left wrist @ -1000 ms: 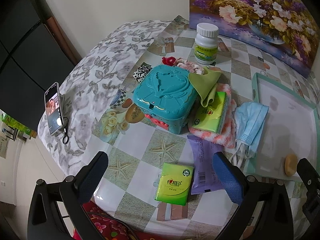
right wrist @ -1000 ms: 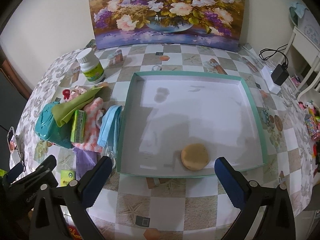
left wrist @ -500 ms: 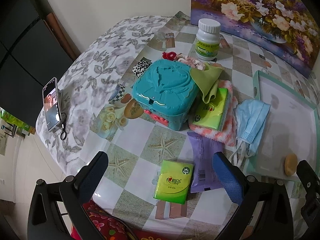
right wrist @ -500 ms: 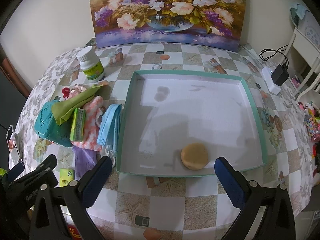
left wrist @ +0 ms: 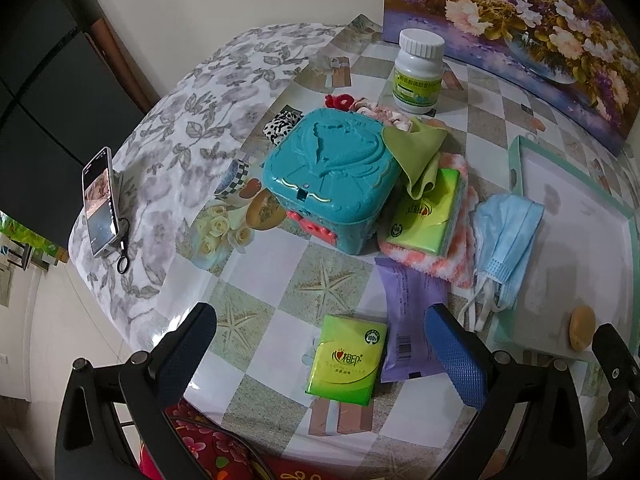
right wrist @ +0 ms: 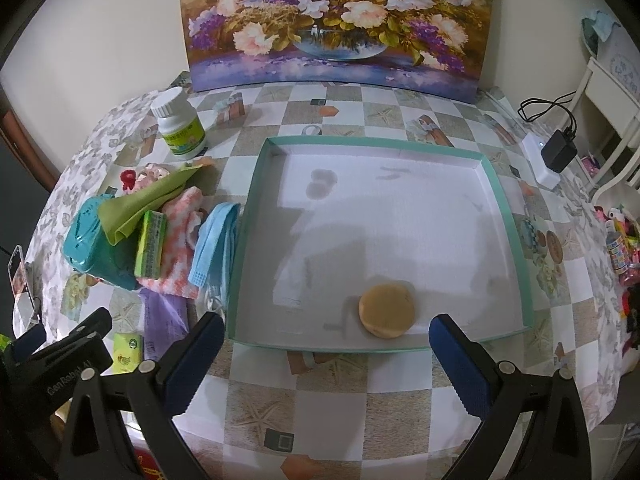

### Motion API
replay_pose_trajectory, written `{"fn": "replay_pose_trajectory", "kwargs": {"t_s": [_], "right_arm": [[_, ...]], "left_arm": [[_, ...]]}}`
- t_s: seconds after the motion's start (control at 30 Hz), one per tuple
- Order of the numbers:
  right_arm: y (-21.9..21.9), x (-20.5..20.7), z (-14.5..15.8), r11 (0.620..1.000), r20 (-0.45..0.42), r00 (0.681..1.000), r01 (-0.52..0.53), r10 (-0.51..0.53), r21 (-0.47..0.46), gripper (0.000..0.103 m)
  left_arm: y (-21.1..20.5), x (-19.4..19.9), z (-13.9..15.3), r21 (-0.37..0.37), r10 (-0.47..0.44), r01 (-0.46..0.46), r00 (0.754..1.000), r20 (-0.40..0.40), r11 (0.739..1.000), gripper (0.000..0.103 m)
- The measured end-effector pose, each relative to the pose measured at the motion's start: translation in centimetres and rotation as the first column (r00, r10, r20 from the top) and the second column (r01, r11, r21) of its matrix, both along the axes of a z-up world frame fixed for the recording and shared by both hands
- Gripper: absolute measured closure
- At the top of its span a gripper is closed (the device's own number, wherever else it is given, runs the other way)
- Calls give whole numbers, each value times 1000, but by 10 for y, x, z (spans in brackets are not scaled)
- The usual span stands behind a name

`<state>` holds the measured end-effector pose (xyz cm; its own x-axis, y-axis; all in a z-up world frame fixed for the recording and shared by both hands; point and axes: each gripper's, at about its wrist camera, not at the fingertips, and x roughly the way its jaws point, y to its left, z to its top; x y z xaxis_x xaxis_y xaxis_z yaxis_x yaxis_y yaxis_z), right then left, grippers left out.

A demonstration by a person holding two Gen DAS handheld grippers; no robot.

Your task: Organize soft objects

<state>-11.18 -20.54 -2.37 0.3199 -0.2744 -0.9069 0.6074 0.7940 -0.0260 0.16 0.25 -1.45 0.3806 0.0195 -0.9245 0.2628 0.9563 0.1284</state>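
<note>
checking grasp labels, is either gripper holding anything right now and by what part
Nothing is held. The left gripper is open above the green tissue pack, and the right gripper is open in front of the tray.

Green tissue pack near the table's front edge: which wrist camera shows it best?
The left wrist view. The green tissue pack lies flat and whole between the open left gripper fingers, label readable. The right wrist view catches only a corner of it behind the left gripper's body.

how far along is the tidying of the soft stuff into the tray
Barely started. Done: one tan sponge lies in the tray. In hand: nothing; left tool and right tool are open. Left: tissue pack, purple pack, masks, green cloth.
</note>
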Motion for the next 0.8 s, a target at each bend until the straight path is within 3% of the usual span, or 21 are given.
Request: {"fn": "replay_pose_trajectory", "kwargs": {"t_s": [0.37, 0.5, 0.7, 0.8], "right_arm": [[2, 0, 0, 1000, -5, 1000, -11, 11, -3, 0], [5, 3, 1, 1000, 3, 1000, -27, 27, 4, 0], [34, 27, -9, 970, 60, 979, -200, 194, 135, 0], [56, 42, -20, 948, 47, 960, -280, 276, 151, 0]], "left_arm": [[3, 1, -1, -1, 16, -16, 1000, -13, 1000, 0], [16, 7, -1, -38, 63, -65, 997, -33, 997, 0], [48, 18, -13, -73, 167, -176, 980, -111, 982, 0], [56, 20, -20, -87, 199, -215, 967, -156, 973, 0]]}}
